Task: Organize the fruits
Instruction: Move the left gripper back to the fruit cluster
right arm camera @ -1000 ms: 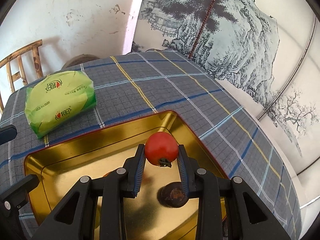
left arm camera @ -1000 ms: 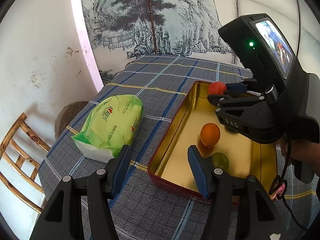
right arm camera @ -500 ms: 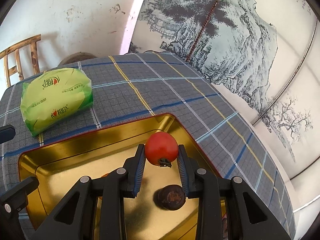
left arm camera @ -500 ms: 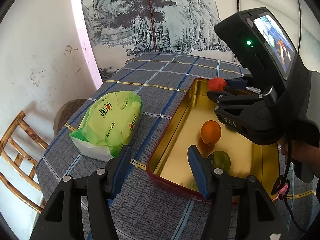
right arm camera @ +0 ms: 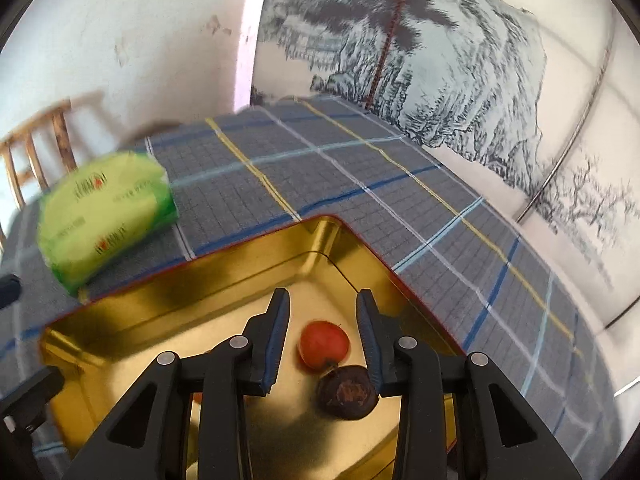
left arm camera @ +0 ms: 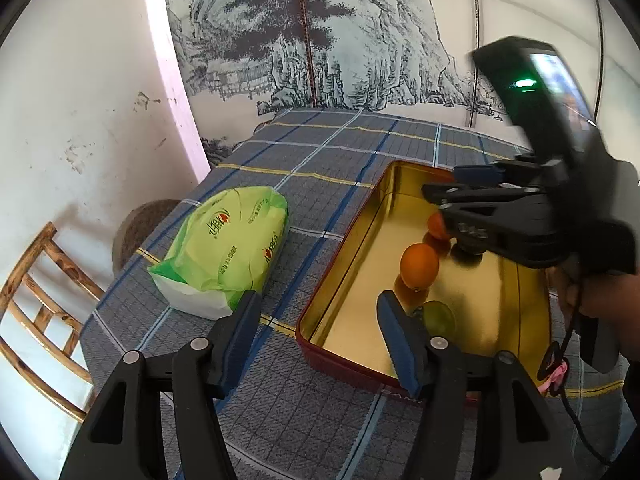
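Right wrist view: right gripper (right arm camera: 323, 312) has just been opening, tomato (right arm camera: 323, 344) released low in frame, seemingly resting in the tin (right arm camera: 224, 276); left gripper (left arm camera: 318, 326) open, empty.

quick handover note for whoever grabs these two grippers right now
Right gripper: jaws have just been opening, open now, the small red tomato lying free below them in the gold metal tray with the red rim, beside a dark brown round fruit.
Left gripper: open, empty, hovering over the tray's near corner.
Done: the tomato, an orange fruit and a green fruit are in the tray.
Left: no loose fruit in view on the checked cloth; only a green plastic packet.
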The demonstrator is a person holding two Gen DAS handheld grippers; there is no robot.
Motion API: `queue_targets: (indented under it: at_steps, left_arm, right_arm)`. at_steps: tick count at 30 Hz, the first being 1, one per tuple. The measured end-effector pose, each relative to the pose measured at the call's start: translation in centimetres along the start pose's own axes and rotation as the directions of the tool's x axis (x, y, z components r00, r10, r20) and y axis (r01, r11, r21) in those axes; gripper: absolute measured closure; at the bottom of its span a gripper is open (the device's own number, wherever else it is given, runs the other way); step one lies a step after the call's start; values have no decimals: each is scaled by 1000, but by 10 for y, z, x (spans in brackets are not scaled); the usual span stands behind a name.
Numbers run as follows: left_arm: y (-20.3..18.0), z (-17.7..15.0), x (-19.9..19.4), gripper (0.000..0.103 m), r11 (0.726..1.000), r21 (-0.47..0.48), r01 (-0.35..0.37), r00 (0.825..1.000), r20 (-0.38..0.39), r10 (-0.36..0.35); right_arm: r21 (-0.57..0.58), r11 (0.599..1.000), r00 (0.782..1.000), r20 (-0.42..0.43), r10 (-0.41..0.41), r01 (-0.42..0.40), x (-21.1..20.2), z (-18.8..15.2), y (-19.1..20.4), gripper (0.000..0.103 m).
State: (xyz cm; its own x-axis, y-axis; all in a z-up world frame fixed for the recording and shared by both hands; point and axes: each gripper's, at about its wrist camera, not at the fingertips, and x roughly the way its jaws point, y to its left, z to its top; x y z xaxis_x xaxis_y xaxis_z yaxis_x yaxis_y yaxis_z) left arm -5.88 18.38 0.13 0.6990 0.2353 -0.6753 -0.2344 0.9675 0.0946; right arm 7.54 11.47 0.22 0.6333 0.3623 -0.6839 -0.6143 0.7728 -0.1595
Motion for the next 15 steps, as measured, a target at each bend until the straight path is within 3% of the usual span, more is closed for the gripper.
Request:
queue_targets:
  at_steps: [4,9,13,15]
  left_arm:
    - [-10,2,-13,44,999,35,25,1000,13,-26]
    - [-35,4,-35,42,979,101,178,983,34,-182]
    - [-69,6,-49,42,936,190,297,951,36,-309]
    - [-93,7,-55,42,901,266,344,931,32,-365]
  right_arm:
    - [54,998,996,84,24,-29,-32,-16,-18,56]
    - [203,977,992,121,45,-69,-87,-83,-73,48]
    - [303,952,998,45,-52,36,-118,-148,-129,48]
    - [348,931,993,-9,-117,113,-131,-186,-160,48]
